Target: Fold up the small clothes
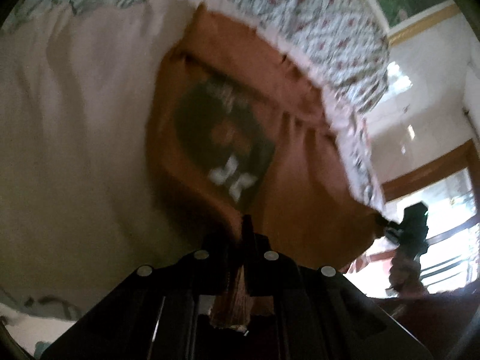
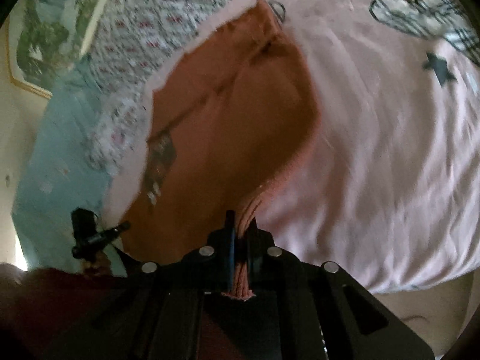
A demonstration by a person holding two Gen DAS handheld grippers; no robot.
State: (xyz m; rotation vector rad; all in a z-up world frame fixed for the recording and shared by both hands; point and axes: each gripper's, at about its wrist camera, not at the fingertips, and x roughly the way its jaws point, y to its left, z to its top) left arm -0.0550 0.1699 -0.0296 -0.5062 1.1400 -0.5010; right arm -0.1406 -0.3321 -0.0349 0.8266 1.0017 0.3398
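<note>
Both claws clamp orange shirt (image 1: 300, 180) hem — collar far

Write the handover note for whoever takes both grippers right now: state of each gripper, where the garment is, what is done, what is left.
Left gripper: shut on a bunched edge of the orange garment.
Right gripper: shut on another edge of the same garment.
Garment: held up between both grippers, hanging over the pink bedsheet; the printed dark patch faces the left camera. Floral pillow lies behind.
Done: both edges gripped, garment lifted.
Left: probably lay it flat on the sheet, then fold. No finished fold is visible.
</note>
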